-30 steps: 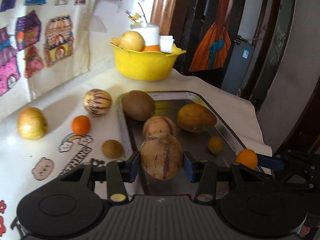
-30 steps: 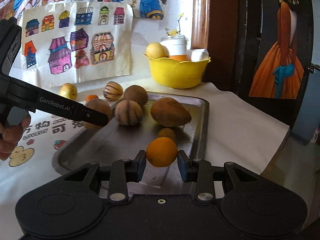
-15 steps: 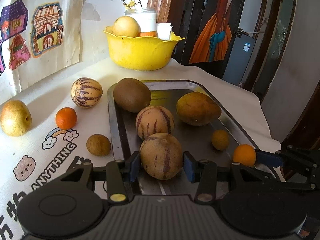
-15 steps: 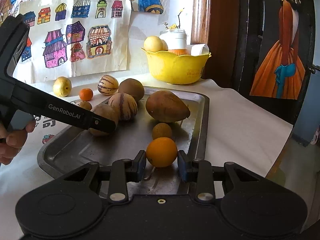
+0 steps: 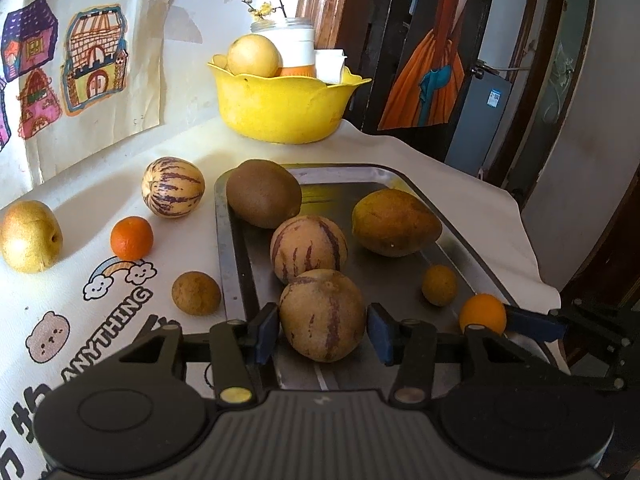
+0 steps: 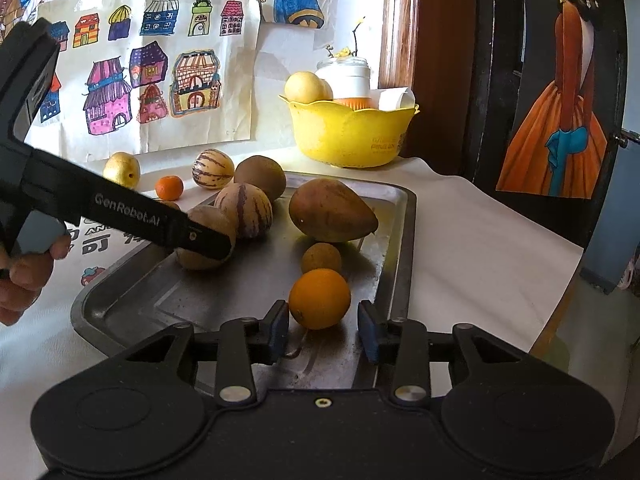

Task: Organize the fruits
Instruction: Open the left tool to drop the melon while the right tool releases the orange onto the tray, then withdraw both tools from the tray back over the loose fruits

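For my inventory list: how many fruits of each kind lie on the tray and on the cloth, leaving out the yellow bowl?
Striped melons: 3
Oranges: 2
Small brown round fruits: 2
Large brown fruit: 1
Mango: 1
Golden pear: 1
Total: 10

In the right wrist view the left tool [image 6: 208,240] covers part of the striped melon [image 6: 200,216] and most of a small brown fruit [image 6: 170,205] behind it. The hand [image 6: 24,280] is cut off by the left edge. The yellow bowl [image 5: 280,108] hides the jar's [image 5: 294,46] base.
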A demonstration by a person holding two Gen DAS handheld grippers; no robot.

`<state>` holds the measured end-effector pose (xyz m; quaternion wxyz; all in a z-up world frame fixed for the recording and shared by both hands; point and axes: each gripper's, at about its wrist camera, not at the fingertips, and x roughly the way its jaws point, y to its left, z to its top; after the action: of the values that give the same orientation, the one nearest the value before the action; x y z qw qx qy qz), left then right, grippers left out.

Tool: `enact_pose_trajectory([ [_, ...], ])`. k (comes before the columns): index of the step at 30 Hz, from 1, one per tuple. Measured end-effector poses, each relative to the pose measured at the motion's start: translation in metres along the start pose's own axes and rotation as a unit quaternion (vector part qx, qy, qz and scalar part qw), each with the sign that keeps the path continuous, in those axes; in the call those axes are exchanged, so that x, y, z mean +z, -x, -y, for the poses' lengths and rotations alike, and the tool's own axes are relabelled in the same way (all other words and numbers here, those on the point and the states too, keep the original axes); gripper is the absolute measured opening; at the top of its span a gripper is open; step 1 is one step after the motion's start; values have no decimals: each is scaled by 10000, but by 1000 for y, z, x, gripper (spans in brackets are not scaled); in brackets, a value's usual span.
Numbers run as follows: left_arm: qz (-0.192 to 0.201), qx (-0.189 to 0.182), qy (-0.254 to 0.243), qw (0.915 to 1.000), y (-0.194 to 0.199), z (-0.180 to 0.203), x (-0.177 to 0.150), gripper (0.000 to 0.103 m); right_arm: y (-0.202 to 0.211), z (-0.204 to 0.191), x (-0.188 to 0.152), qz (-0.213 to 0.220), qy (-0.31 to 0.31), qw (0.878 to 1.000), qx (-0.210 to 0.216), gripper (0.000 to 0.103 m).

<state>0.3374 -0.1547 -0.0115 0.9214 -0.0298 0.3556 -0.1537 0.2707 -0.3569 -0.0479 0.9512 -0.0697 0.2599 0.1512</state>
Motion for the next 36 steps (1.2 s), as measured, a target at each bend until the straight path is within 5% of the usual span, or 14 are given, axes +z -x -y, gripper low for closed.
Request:
enact_pose_trajectory([
  [10, 160, 55, -33, 9999, 22, 4, 2, 71, 22, -4, -1, 135, -59, 9999, -59, 56],
  [21, 450, 252, 217, 9984, 65, -2, -9, 101, 68, -11, -2, 370, -251, 9990, -75, 85],
  [29, 505, 415, 483, 9967, 100, -18, -35, 102, 100, -31, -5, 481, -266, 9985, 33, 101],
  [36, 511, 644, 659, 9944, 130, -36, -64, 102, 122, -56, -12, 365, -325, 9987, 119, 102],
])
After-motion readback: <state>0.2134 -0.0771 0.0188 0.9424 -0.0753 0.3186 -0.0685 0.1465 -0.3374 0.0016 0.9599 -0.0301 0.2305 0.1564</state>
